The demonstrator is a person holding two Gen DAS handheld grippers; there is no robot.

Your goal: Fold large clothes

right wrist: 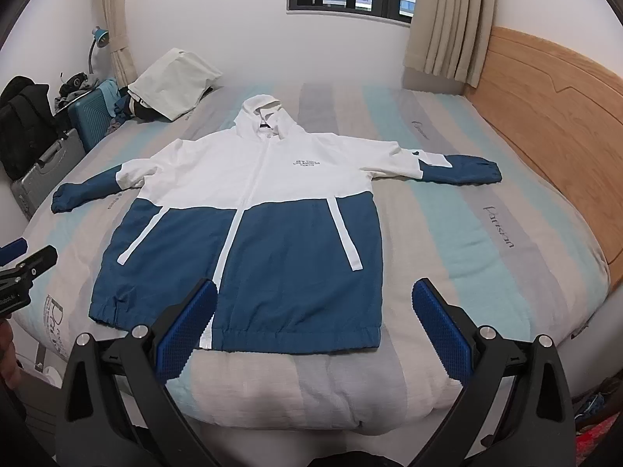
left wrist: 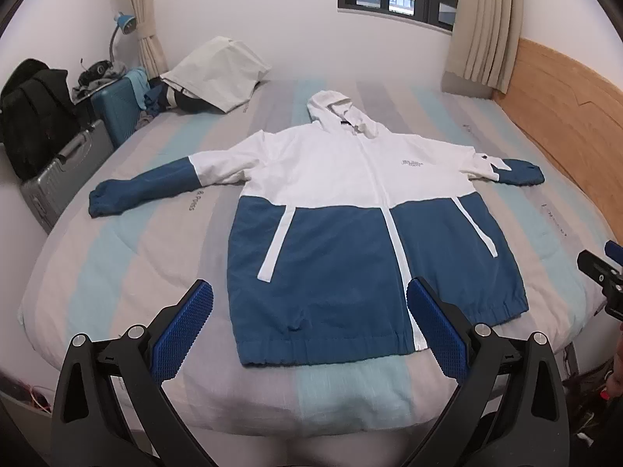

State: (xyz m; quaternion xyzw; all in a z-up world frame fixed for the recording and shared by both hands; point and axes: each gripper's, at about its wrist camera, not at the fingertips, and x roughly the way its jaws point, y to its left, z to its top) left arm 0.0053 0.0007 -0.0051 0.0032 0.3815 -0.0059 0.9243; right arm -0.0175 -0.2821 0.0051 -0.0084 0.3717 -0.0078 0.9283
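While both tools hover above the striped quilted bed (left wrist: 117, 272), the left gripper (left wrist: 309, 330) and right gripper (right wrist: 314, 329) gape wide, holding nothing. Spread flat mid-bed lies the white-and-blue hooded jacket (left wrist: 350, 214), sleeves outstretched; beyond its left sleeve stands a grey hard suitcase (left wrist: 58, 179).

Readable text is sparse. Duvet cover (right wrist: 486, 210) carries a script wordmark along a grey stripe near the headboard side, reads roughly "Parisian", letters uncertain; repeated fainter further up. Jacket (right wrist: 272, 179) has small dark chest print in three lines, too small to read. Duvet cover print beside left sleeve: "& Press" fragment. Left gripper (right wrist: 23, 268) body shows partial white lettering, illegible.
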